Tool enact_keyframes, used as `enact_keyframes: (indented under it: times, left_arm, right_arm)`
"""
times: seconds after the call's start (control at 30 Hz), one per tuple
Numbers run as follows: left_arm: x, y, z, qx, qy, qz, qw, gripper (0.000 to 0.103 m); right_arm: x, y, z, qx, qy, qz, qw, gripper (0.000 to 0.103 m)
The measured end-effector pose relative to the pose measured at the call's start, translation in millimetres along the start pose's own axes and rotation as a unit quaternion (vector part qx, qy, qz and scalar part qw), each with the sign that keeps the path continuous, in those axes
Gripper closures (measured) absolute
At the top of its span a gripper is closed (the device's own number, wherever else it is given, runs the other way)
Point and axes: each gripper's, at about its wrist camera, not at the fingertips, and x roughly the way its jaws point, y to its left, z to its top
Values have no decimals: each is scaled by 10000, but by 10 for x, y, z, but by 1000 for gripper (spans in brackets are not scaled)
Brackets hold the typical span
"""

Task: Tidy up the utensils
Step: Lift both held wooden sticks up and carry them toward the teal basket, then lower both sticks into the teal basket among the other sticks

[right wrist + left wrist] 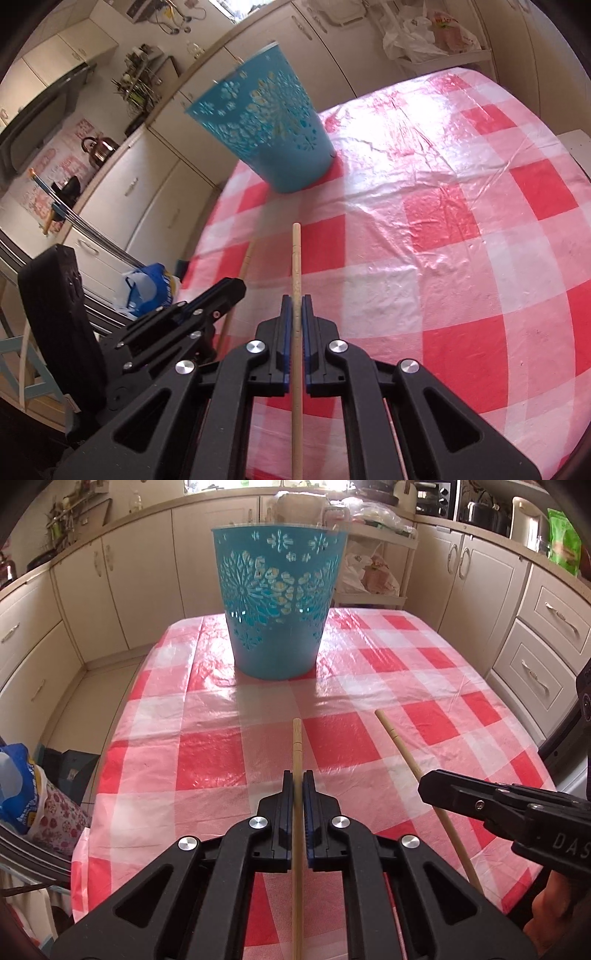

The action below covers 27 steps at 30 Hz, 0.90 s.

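Left wrist view: your left hand-held gripper (297, 779) is clenched on a thin wooden chopstick (296, 746), pointing at the teal perforated plastic basket (277, 602) on the red-checked desk (207, 753), well short of it. Right wrist view: your right hand-held gripper (296, 301) grips a second wooden chopstick (296, 254), also short of the basket. Looks like both are picked up, neither dropped in yet.

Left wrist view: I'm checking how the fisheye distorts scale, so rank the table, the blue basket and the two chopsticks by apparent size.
1. Table
2. Blue basket
3. The two chopsticks: look alike, partly hidden by each gripper, so unranked.
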Motion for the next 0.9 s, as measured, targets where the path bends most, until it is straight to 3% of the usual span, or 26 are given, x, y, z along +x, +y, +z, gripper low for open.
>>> enact_keyframes:
  times: [0.27, 0.63, 0.9]
  left_arm:
    - [-201, -12, 87, -108, -357, -157, 9992, 98]
    - [-496, -16, 227, -276, -949, -476, 9940, 98]
    - [-779, 158, 498, -526, -1560, -680, 9840, 98]
  right_arm:
    - [-241, 110, 85, 4, -444, 141, 9989, 97]
    - [-556, 233, 255, -270, -1183, -80, 9926, 97]
    - [-877, 497, 477, -626, -2168, -324, 9737, 97]
